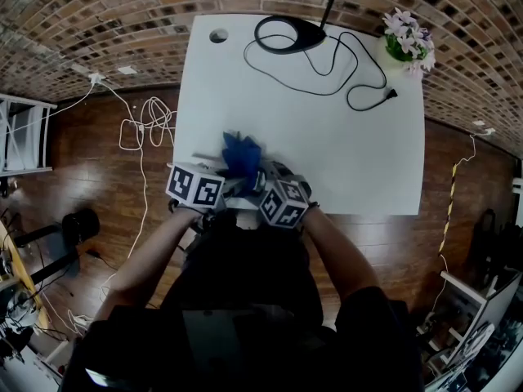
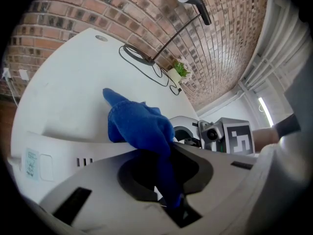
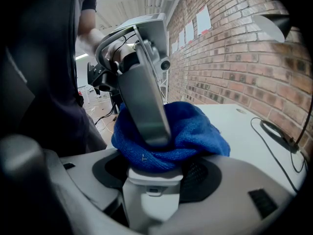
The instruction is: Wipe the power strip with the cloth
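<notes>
Near the white table's front edge, a blue cloth is bunched on a white power strip. My left gripper is shut on the cloth, whose tail runs down between its jaws, and presses it onto the strip. My right gripper is closed on the strip's end, which shows white between its jaws. In the right gripper view the left gripper's grey finger lies on top of the cloth. The cloth hides most of the strip in the head view.
At the table's back stand a black lamp base with a looping black cable and a small flower pot. A cable hole is at the back left. White cables lie on the wooden floor to the left.
</notes>
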### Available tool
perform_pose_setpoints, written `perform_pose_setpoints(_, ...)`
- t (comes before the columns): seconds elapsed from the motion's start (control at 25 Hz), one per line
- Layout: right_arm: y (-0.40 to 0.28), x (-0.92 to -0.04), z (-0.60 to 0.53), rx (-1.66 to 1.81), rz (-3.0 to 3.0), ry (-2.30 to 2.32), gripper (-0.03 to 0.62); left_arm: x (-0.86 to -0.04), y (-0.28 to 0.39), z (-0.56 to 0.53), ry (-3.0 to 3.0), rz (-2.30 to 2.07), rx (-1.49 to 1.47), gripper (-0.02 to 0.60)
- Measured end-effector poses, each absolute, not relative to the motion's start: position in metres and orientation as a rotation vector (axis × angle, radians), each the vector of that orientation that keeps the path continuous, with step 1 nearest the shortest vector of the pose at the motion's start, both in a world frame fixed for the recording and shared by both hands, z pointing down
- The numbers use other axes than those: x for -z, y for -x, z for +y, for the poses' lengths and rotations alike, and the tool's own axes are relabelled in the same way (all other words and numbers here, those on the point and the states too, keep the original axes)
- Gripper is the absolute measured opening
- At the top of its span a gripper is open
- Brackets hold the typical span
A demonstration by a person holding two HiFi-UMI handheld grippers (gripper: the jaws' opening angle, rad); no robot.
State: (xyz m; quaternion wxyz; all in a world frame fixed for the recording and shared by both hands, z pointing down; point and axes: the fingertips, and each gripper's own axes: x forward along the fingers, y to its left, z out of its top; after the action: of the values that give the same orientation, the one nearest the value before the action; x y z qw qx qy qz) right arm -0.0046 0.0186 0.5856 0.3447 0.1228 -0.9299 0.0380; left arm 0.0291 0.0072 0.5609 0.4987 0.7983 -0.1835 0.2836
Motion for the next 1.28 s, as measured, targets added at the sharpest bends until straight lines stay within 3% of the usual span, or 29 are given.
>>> perform_pose_setpoints(1.28, 0.003, -0.586, 0.017, -0.125, -2.404, -0.327, 0.279, -0.56, -0.042, 0.008, -1.997, -0.484, -0.666, 0.057)
